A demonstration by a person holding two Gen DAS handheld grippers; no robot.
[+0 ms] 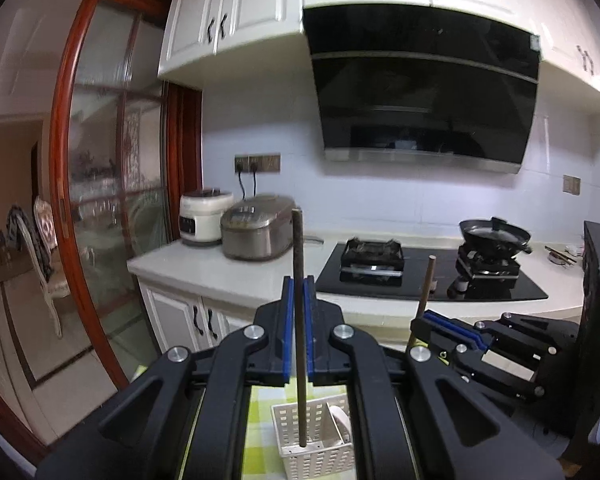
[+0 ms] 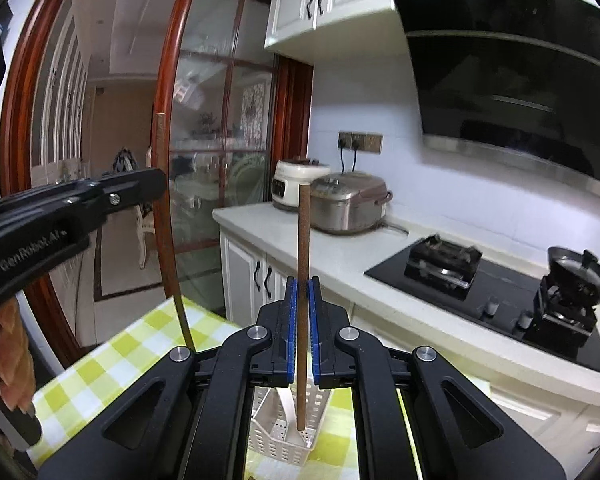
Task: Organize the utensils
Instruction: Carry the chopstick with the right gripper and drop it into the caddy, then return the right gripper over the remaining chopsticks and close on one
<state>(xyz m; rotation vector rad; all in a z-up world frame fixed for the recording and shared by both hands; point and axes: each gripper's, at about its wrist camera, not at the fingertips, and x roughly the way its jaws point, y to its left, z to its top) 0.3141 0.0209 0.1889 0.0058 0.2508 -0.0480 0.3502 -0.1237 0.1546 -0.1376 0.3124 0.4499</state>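
On the black body of my left gripper [image 2: 156, 184], seen from the right wrist view, pale raised letters read "GenRobot.AI", the last characters blurred. I can read nothing else; the panels on the cookers are too small to make out.

Dim indoor light, fisheye warping, soft blur

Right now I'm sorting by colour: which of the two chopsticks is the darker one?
The chopstick in the left hand-held gripper: dark grey-brown. The one in the right hand-held gripper is lighter reddish brown. Both stand upright over the white basket.
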